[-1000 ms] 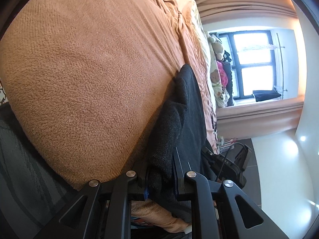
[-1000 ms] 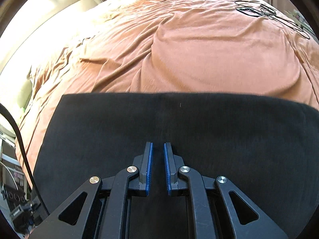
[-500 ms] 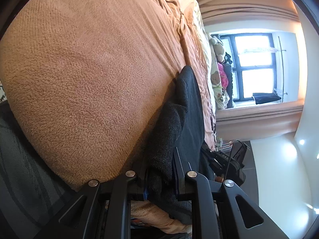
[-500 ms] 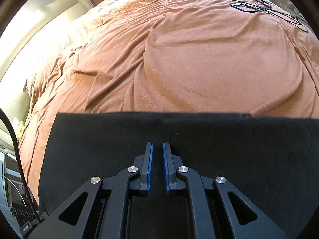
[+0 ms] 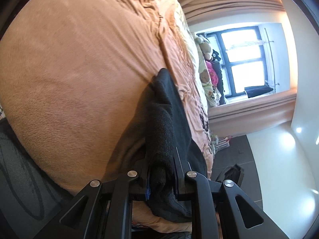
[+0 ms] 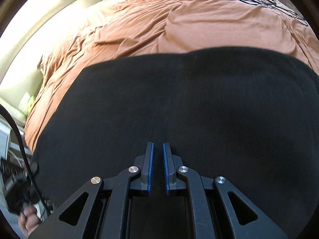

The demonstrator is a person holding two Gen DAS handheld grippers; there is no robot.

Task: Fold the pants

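Observation:
The black pants (image 6: 199,99) lie spread flat on the orange blanket (image 6: 179,20) of a bed and fill the lower half of the right wrist view. My right gripper (image 6: 158,145) hangs over their middle, shut, with only a thin slit between its blue pads and nothing in it. In the left wrist view, my left gripper (image 5: 161,159) is shut on a bunched edge of the black pants (image 5: 167,103). That edge stands up off the orange blanket (image 5: 69,69) near the side of the bed.
Black cables (image 6: 269,2) lie on the bed's far right corner. Stuffed toys (image 5: 205,75) sit by a bright window (image 5: 245,59). Dark floor (image 5: 249,159) runs beside the bed. A hand (image 6: 28,221) and a black cable (image 6: 16,127) show at the right view's lower left.
The left gripper has risen a little with the pants edge still in it. The right gripper has slid over the pants, so their far edge now sits higher in its view.

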